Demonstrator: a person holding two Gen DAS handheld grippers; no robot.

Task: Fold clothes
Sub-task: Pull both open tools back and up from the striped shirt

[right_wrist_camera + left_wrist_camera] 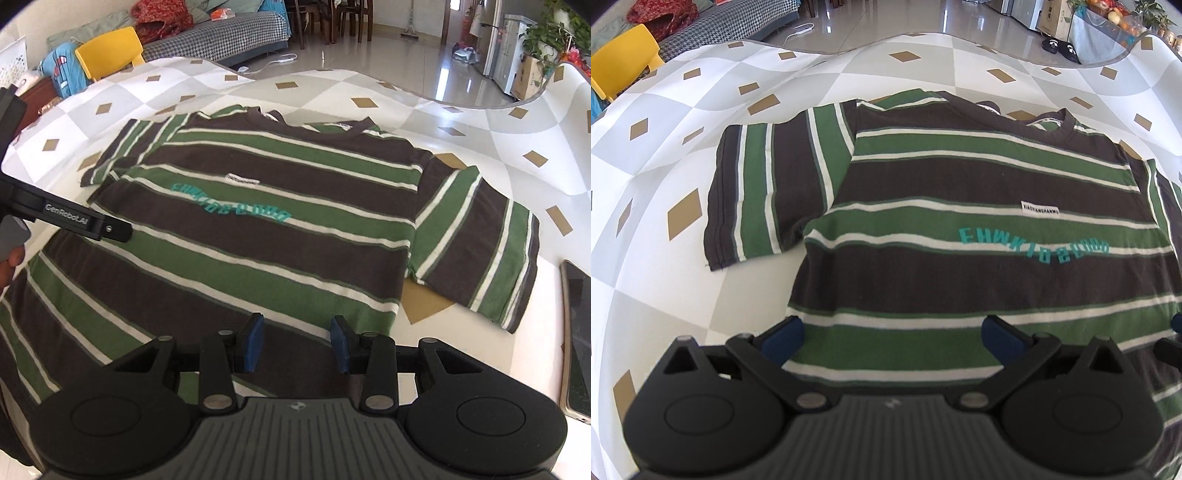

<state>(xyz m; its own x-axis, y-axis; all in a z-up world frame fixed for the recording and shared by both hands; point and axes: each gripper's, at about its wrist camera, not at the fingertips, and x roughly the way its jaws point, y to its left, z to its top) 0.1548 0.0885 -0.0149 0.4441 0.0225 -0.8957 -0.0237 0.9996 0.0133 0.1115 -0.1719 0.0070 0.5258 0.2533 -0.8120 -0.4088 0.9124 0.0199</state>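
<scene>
Left gripper (892, 334): fingers spread wide above the striped T-shirt (960, 221), pinching nothing.
Right gripper (297, 341): fingers half-spread, empty.
Risk: uneven hem grabs could skew the fold; phone (578, 332) at the table edge could get nudged.

T-shirt (960, 229): brown, green, white stripes w/ teal lettering. Tabletop (665, 155): white-grey checks, tan diamonds. Fingers (255, 343): blue pads.

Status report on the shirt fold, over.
Left gripper open wide, right gripper partly open, both empty above the hem. Striped T-shirt flat on the table, unfolded, sleeves spread. Phone beside the right sleeve.
</scene>
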